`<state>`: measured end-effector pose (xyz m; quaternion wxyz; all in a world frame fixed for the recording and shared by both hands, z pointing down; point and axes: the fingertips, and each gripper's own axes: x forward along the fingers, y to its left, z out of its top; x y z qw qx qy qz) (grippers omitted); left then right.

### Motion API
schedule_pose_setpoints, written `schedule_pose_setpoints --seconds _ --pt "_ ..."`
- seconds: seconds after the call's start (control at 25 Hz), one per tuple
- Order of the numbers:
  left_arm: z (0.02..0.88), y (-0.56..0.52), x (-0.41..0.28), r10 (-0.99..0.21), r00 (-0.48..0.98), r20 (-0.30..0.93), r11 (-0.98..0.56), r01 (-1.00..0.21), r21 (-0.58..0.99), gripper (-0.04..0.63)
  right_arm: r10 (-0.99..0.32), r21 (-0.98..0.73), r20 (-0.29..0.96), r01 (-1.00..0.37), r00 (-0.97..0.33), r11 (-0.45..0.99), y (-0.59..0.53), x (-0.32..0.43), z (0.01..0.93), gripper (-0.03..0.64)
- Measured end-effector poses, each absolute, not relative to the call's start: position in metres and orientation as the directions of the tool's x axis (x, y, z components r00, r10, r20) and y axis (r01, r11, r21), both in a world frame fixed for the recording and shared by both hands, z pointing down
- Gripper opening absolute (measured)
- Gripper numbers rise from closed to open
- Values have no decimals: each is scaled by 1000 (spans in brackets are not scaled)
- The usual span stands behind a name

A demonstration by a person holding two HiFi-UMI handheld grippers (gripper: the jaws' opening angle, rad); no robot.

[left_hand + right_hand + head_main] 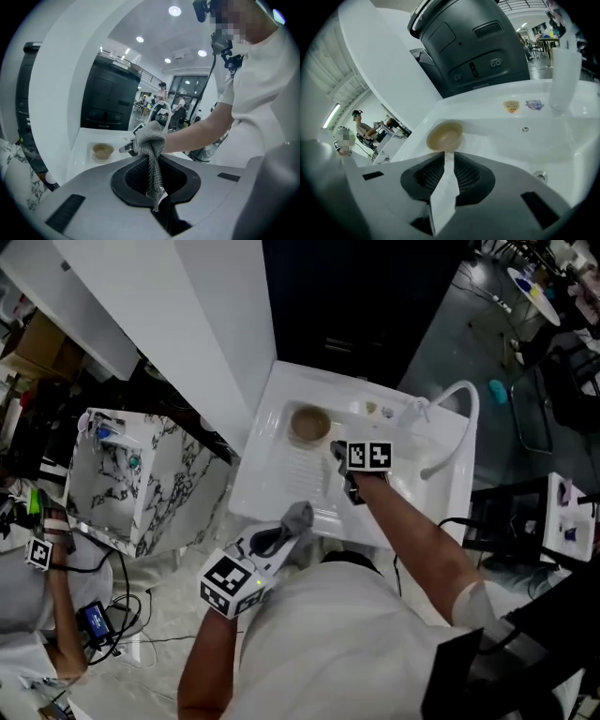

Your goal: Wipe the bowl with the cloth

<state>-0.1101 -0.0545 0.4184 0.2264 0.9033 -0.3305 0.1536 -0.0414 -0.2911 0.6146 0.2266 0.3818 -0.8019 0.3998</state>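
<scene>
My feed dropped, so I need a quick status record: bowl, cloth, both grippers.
bowl: tan round bowl, upright on white sink unit
cloth: grey knitted cloth, clamped in left gripper, away from bowl
right gripper: open, empty, pointing at bowl
wiping: not yet begun

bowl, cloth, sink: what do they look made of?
Bowl: tan, smooth, with a soft sheen and no pattern. Plastic or glazed ceramic; I cannot tell which.
Cloth: grey woven or knitted textile, matte, with a visible grid texture. It folds limply.
Sink: white, glossy, moulded in one piece with rounded corners. Likely ceramic or acrylic.
</scene>
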Motion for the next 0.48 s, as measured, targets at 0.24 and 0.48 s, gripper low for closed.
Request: schedule_pose_setpoints --seconds 0.24,0.48 --pt "421 -32 -108 -486 758 435 -732 -625 271 35 -423 -473 657 -778 -624 414 -223 -30 595 23" --pt "420 -3 -116 -477 777 411 -755 -601 262 35 -440 -462 617 -753 -652 468 -147 -26 568 20"
